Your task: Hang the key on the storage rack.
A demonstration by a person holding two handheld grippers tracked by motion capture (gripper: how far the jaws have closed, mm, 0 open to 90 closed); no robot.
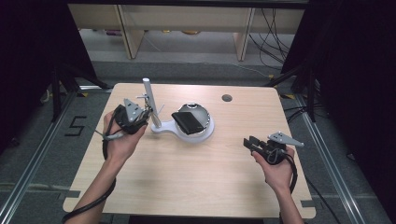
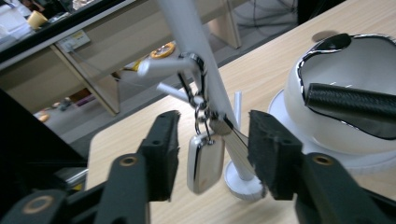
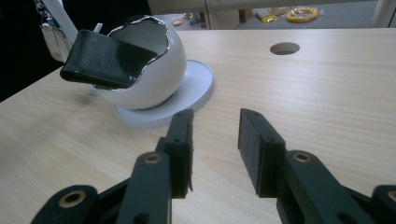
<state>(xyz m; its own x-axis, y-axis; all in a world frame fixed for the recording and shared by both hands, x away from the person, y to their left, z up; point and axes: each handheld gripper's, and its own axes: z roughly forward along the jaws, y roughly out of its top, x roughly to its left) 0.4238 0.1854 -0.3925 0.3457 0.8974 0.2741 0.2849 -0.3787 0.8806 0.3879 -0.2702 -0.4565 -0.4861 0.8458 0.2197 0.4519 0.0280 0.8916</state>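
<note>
- Black jaws of the left gripper (image 2: pixel 212 151) rise from the bottom of the left gripper view; they stand spread, one on each side of a silver key fob (image 2: pixel 204 161), and the pads do not press on it.
- That key fob hangs free on a small ring and clip from a short peg (image 2: pixel 163 66) of the white post (image 2: pixel 196 51), and it is just beside the post.
- In the high view the left gripper (image 1: pixel 140 113) is at the left part of the wooden table (image 1: pixel 187 177), close against the post (image 1: pixel 150 100), with the person's left hand (image 1: pixel 119 140) around it.
- A white stand (image 1: pixel 184 128) carries the post and, next to it, a white bowl with a shiny rim (image 1: pixel 205 116).
- A black wallet (image 1: pixel 187 122) lies tilted in the bowl and sticks out over its rim.
- Right gripper (image 1: pixel 250 143) is near the right edge of the table, well apart from the stand, in the right hand (image 1: pixel 278 170).
- Its jaws are also apart, with bare table between them, as the right gripper view shows (image 3: pixel 215 149).
- A round hole (image 1: pixel 227 98) is in the far part of the table top.
</note>
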